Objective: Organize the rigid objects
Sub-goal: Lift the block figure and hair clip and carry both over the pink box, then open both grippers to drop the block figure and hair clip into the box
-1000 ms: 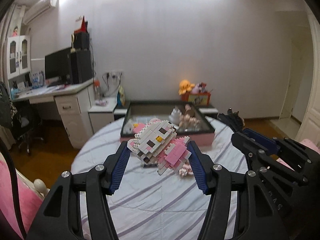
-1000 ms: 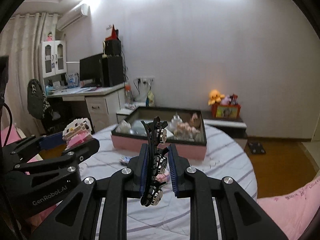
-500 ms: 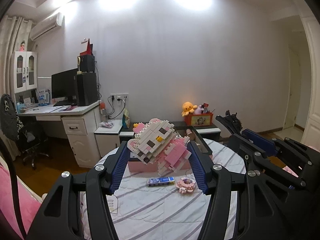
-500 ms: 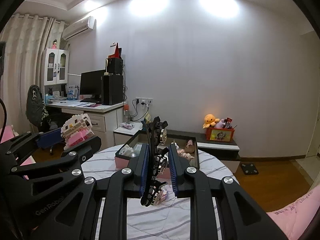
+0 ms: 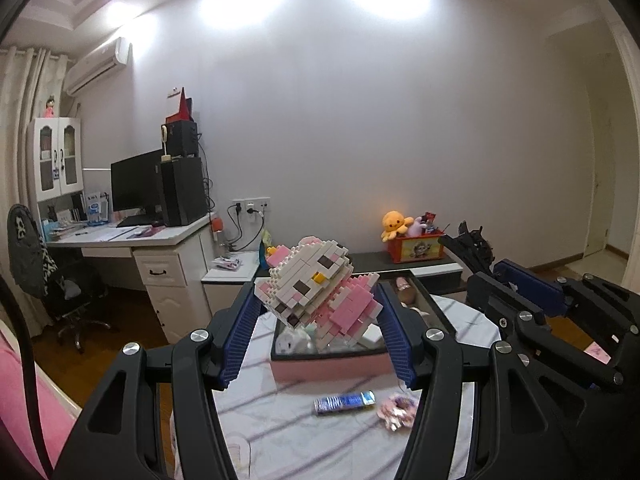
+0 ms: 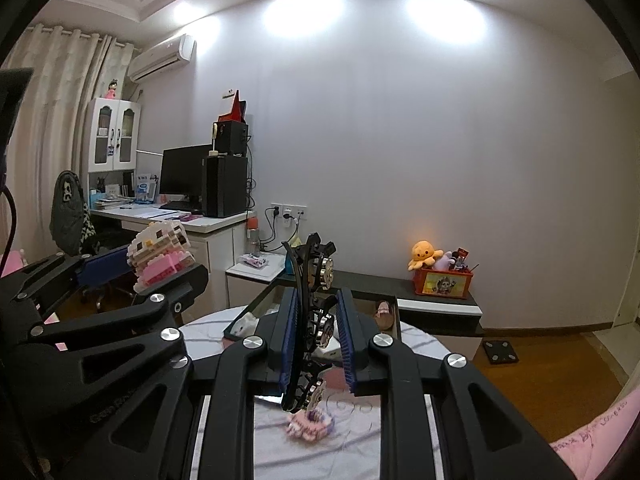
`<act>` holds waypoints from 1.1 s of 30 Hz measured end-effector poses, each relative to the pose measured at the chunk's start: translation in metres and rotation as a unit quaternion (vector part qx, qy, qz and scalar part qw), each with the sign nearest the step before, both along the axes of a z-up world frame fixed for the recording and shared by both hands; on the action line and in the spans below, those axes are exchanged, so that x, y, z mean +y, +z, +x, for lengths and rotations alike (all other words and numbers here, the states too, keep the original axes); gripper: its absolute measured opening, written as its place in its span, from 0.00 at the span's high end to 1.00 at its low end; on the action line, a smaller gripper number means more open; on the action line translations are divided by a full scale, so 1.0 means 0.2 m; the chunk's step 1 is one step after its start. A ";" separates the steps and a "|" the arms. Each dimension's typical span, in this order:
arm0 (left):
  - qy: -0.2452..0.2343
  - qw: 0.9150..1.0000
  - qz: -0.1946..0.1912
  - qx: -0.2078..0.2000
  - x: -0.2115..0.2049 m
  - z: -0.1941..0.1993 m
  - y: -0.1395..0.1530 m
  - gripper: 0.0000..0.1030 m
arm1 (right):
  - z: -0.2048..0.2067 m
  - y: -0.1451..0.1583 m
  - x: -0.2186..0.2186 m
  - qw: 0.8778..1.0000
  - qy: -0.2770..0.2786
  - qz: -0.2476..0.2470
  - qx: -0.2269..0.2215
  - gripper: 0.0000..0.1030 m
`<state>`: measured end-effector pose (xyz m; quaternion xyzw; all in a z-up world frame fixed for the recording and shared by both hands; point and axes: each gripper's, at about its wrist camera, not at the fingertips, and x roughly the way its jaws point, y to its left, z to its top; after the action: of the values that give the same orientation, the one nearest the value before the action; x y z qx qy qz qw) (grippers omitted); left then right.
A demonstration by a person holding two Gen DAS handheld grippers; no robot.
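Note:
My left gripper (image 5: 316,320) is shut on a white and pink brick-built cat figure (image 5: 316,288) and holds it in the air above the near edge of the pink storage box (image 5: 332,364). The figure also shows in the right wrist view (image 6: 160,252). My right gripper (image 6: 316,328) is shut on a black curved toy with metal wheels (image 6: 314,320), held upright above the table; the toy's tip shows in the left wrist view (image 5: 468,244). The box (image 6: 260,304) holds several small toys.
A round table with a striped cloth (image 5: 352,440) carries a blue wrapped bar (image 5: 344,402) and a small pink brick piece (image 5: 396,416), which also shows in the right wrist view (image 6: 310,426). A white desk (image 5: 160,248) stands at left, a low shelf with a plush toy bin (image 5: 416,240) behind.
Both grippers have risen and tilted up with their toys still held. The box now sits lower in view and the room behind shows more.

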<state>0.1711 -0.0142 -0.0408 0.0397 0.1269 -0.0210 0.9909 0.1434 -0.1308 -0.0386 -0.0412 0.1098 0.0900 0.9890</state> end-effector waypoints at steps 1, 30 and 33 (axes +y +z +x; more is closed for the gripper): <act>0.002 1.000 0.002 0.001 0.00 0.04 0.00 0.42 | 0.04 0.00 0.00 1.000 0.000 -0.002 0.000 0.81; 0.004 0.968 0.012 0.252 -0.02 1.40 -0.59 0.28 | 1.38 -0.61 -0.13 0.966 0.015 0.028 0.257 0.72; 0.015 0.971 -0.010 0.238 0.06 1.33 -0.52 0.24 | 1.35 -0.55 -0.14 0.972 0.009 0.035 0.234 0.32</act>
<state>0.4367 -0.0026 -0.1447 0.0215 0.3591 -0.0163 0.9329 0.4134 -0.1582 -0.1485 0.0148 0.3343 0.1097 0.9359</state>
